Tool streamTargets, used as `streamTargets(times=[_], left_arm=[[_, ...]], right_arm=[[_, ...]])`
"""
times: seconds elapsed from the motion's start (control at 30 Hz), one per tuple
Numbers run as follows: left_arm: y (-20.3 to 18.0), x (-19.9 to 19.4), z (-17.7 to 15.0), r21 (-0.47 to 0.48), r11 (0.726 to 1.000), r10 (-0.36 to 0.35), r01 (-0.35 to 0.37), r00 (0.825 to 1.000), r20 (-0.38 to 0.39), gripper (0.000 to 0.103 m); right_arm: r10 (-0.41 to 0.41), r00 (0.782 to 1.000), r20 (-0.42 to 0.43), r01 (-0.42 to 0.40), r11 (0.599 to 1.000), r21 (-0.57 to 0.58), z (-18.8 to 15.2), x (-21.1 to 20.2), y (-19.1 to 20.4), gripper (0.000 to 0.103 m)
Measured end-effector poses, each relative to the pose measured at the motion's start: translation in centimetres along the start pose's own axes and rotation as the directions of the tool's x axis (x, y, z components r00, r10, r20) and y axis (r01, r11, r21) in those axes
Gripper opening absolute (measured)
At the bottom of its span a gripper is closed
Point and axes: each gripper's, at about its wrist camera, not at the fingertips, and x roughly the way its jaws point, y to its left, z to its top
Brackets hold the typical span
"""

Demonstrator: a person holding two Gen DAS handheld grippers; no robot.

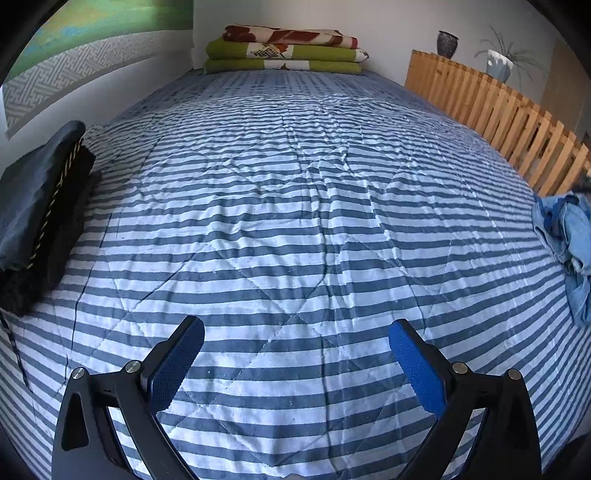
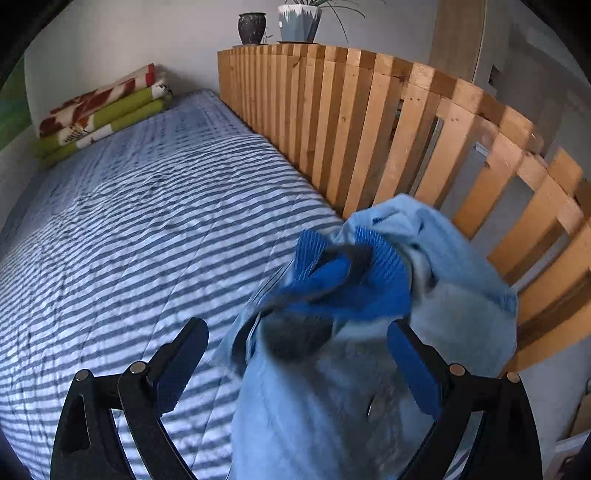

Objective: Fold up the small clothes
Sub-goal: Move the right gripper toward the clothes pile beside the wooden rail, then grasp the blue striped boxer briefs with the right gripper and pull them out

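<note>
A crumpled light-blue garment [image 2: 458,317] with a darker blue ribbed collar [image 2: 373,280] lies bunched at the right edge of the striped bedspread [image 2: 129,229], against the wooden slat rail. My right gripper [image 2: 297,328] is open, and its fingers straddle the heap, which looks blurred. In the left wrist view the same garment [image 1: 569,236] shows at the far right. My left gripper [image 1: 295,328] hovers open over bare striped bedspread [image 1: 288,206] with nothing between its fingers.
A dark folded pile [image 1: 37,206] sits at the bed's left edge. Folded green and red blankets [image 1: 284,50] are stacked at the far end. The wooden slat rail [image 2: 369,129] runs along the right side, with a dark vase [image 2: 252,27] and a plant pot [image 2: 299,22] behind it.
</note>
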Motion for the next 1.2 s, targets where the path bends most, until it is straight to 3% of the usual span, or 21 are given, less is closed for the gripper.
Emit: streamTargets(times=[0.13,0.17,0.23,0.3,0.33,0.37,0.53,0.83,1.03,1.2], left_arm=[[0.3,0.0,0.3,-0.007,1.0,0.025,-0.025,1.0,0.018,0.098],[0.5,-0.1,0.3,-0.018,1.0,0.025,-0.025,1.0,0.019,0.098],[1.0,0.0,0.5,-0.034,0.999,0.024,-0.024,1.0,0.014,0.097],[1.4,0.2,0.5,-0.037,0.999,0.031,-0.03,0.999,0.009,0.09],[1.5,0.2,0.5,-0.038,0.999,0.031,-0.031,0.999,0.007,0.088],[1.7,0.2,0.5,-0.04,0.999,0.031,-0.031,0.999,0.006,0.086],[2.7,-0.9,0.7,-0.064,0.998,0.018,-0.016,0.999,0.031,0.08],[3.6,-4.3,1.2,-0.052,0.998,-0.033,0.038,0.995,0.096,0.078],[4.5,-6.3,1.4,-0.047,0.998,-0.036,0.043,0.989,0.143,0.078],[6.5,-7.9,1.2,-0.09,0.994,-0.052,0.068,0.985,0.166,0.078]], right_arm=[[-0.042,0.998,-0.055,0.041,0.999,-0.015,1.0,2.8,0.2,0.095],[-0.059,0.996,-0.065,0.058,0.998,-0.016,1.1,3.4,0.2,0.089],[-0.111,0.989,-0.102,0.11,0.994,-0.02,1.2,5.3,0.1,0.066],[-0.064,0.987,-0.148,0.066,0.998,0.01,0.8,6.6,-0.2,0.034],[-0.049,0.987,-0.15,0.052,0.998,0.019,0.8,6.6,-0.2,0.028],[-0.044,0.989,-0.139,0.047,0.999,0.017,0.8,6.4,0.0,0.015],[-0.074,0.997,-0.01,0.073,0.996,-0.053,1.2,1.6,1.4,0.003],[0.054,0.985,0.166,-0.033,0.991,-0.128,2.7,-10.4,3.8,0.003],[0.191,0.946,0.264,-0.13,0.964,-0.233,2.3,-20.1,9.2,0.003],[0.372,0.871,0.321,-0.274,0.91,-0.312,0.6,-29.3,14.0,0.003]])
